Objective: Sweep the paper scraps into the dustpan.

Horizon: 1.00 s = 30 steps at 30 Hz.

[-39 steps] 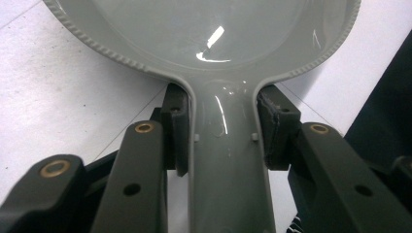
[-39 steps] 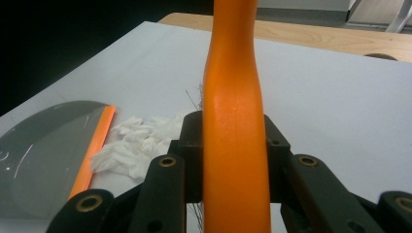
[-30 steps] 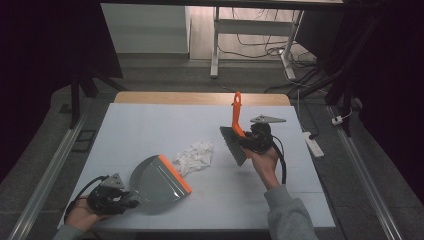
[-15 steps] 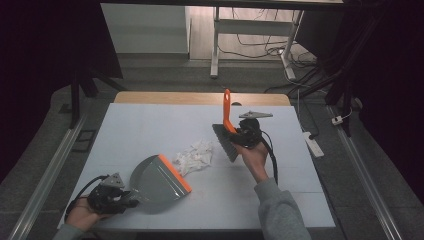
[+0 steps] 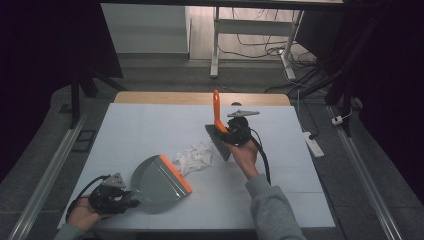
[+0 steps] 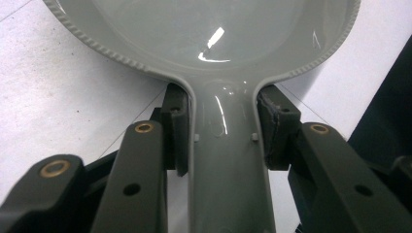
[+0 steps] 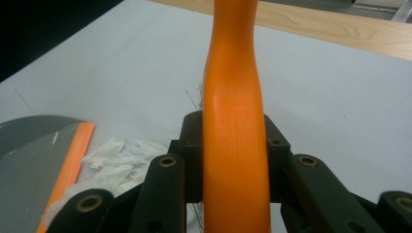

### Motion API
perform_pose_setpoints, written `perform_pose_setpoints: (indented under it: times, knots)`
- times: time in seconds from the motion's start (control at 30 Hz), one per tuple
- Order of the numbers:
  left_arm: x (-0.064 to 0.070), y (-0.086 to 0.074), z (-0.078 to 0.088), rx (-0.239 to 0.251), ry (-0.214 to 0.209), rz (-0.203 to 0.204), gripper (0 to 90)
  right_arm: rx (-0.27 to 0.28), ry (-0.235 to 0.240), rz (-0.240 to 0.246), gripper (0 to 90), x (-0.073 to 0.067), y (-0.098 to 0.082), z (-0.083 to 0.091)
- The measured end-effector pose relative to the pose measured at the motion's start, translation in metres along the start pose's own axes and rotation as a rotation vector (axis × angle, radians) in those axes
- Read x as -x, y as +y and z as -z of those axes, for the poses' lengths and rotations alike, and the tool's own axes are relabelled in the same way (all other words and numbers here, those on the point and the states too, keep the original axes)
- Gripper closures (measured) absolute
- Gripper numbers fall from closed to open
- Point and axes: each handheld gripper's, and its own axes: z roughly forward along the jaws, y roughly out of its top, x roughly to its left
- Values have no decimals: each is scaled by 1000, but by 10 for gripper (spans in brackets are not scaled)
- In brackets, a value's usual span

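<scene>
Paper pile: White torn paper scraps (image 5: 194, 156) lie in a small heap on the light table (image 5: 150, 125). Every place below is told from this pile.

Dustpan: The grey dustpan (image 5: 159, 181) sits flat just beside the pile, on the side nearer the person. Its orange lip (image 5: 176, 173) faces the pile and looks to touch the nearest scraps. Its handle points away from the pile, toward the person's left hand.

Left gripper: The left gripper (image 5: 111, 198) is on the far side of the dustpan from the pile. Its two jaws are squeezed on the dustpan's grey handle, one jaw on each side.

Brush: The brush (image 5: 218, 135) is just beside the pile, on the side away from the dustpan. Its dark bristle head is low, next to the scraps; I cannot tell if it touches the table. Its orange handle points up and away from the person.

Right gripper: The right gripper (image 5: 235, 131) is clamped on the orange handle, just past the brush from the pile.

What matters next: The pile is between the brush and the dustpan. I think a sweep has to go from the brush, across the pile, toward the orange lip. The right hand is nearer the pile. The left hand likely just holds the dustpan firm.
</scene>
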Motion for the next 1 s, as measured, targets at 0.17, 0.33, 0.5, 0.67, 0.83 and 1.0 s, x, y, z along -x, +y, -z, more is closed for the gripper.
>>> perform_pose_setpoints:
  times: [0.17, 0.33, 0.5, 0.67, 0.83, 1.0]
  knots:
    - [0, 1, -1, -3, -8, -7, 618, -30, -23, 16, 701, 0, 3, -12]
    - [0, 2, -2, -3, -13, -8, 618, -59, -41, 14, 702, 4, 4, -25]
    - [-1, 2, -3, -2, -15, -8, 618, -75, -65, 4, 702, 9, 3, -33]
    - [-1, 3, -3, -2, -15, -9, 618, -98, -80, 4, 702, 10, 7, -41]
    - [-1, 3, -4, 0, -17, -9, 618, -116, -78, 13, 703, 5, 10, -48]
    - [-1, 4, -4, -1, -18, -10, 618, -140, -73, 10, 704, 3, 9, -52]
